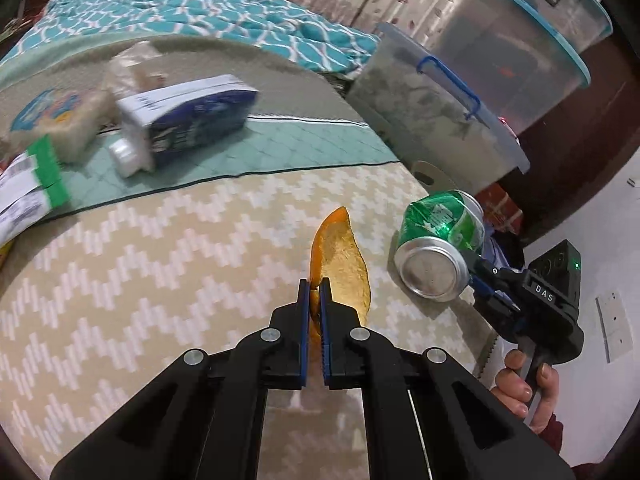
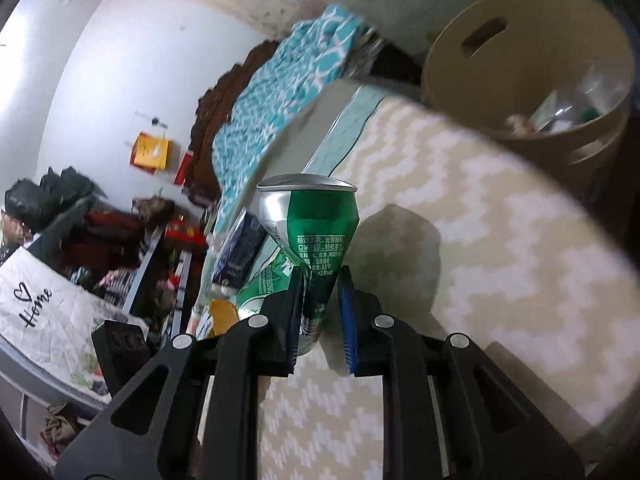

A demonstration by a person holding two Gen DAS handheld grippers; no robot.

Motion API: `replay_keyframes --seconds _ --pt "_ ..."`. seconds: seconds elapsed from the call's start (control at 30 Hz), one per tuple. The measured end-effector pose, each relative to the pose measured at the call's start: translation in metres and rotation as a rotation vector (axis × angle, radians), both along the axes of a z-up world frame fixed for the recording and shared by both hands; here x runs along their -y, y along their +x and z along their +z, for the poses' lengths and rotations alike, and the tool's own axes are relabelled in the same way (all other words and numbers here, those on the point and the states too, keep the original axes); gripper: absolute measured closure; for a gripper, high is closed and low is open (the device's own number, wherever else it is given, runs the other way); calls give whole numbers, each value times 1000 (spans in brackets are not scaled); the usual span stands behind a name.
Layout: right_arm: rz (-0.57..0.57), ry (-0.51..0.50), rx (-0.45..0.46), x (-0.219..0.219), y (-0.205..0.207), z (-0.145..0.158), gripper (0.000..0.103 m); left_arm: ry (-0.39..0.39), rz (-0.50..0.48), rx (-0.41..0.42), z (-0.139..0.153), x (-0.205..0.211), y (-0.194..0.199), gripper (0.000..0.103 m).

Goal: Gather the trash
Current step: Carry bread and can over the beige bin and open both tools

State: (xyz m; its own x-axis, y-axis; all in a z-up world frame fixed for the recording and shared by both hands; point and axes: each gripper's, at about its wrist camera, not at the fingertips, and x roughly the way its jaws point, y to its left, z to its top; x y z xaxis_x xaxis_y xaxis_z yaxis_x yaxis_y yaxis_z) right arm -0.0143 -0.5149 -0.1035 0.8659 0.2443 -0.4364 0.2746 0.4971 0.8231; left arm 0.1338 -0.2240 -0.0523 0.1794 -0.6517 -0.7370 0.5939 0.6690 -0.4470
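My left gripper [image 1: 316,286] is shut on an orange peel [image 1: 342,258], which sticks up above the zigzag-patterned mattress [image 1: 160,260]. To its right, a crushed green can [image 1: 440,240] is held off the bed by my right gripper [image 1: 478,270], with a hand below on its handle. In the right wrist view the right gripper [image 2: 320,280] is shut on the dented middle of the green can [image 2: 312,220], whose silver top faces up. A beige bin [image 2: 516,52] with some trash inside stands beyond the bed edge at upper right. The peel [image 2: 222,314] shows at lower left.
A blue and white carton [image 1: 188,120], a plastic bag of rice [image 1: 60,120] and a green-edged packet [image 1: 32,188] lie on the teal sheet at the far left. Lidded plastic storage boxes [image 1: 480,80] stand past the bed. A teal blanket [image 1: 192,4] lies behind.
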Motion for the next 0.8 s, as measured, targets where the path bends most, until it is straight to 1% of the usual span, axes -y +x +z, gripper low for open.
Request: replay_keyframes --seconds 0.07,0.17,0.27,0.37,0.43,0.5,0.57,0.6,0.63,0.67,0.7,0.73,0.77,0.8 --pt "-42 0 9 16 -9 1 83 5 -25 8 2 14 -2 99" --pt "-102 -11 18 43 -22 2 83 14 -72 32 6 48 -3 99" --pt "-159 -26 18 70 -32 3 83 12 -125 45 12 89 -1 99" --pt "-215 -34 10 100 -42 1 83 12 -180 76 17 135 0 99" --pt "-244 -31 5 118 -46 -1 83 15 -217 96 21 172 0 99" --pt "-267 -37 -5 134 -48 -4 83 18 -251 106 22 204 -1 99" --pt "-267 -42 -28 149 -43 -5 83 23 -282 114 22 233 -2 99" --pt "-267 -61 -54 152 -37 -5 83 29 -296 124 21 251 -3 97" --pt "-279 -90 -77 154 -34 -4 80 34 -306 133 20 265 -4 92" --pt "-288 -118 -103 154 -27 -3 75 45 -311 142 19 277 -5 64" --pt "-287 -141 -130 155 -23 -3 63 63 -295 169 19 288 -5 36" --pt "-291 -151 -128 155 -22 -2 21 61 -277 192 20 290 -5 36" --pt "-304 -165 -111 155 -26 0 11 52 -267 213 23 292 -5 38" --pt "-309 -182 -107 151 -30 1 12 48 -269 215 25 292 -5 38"
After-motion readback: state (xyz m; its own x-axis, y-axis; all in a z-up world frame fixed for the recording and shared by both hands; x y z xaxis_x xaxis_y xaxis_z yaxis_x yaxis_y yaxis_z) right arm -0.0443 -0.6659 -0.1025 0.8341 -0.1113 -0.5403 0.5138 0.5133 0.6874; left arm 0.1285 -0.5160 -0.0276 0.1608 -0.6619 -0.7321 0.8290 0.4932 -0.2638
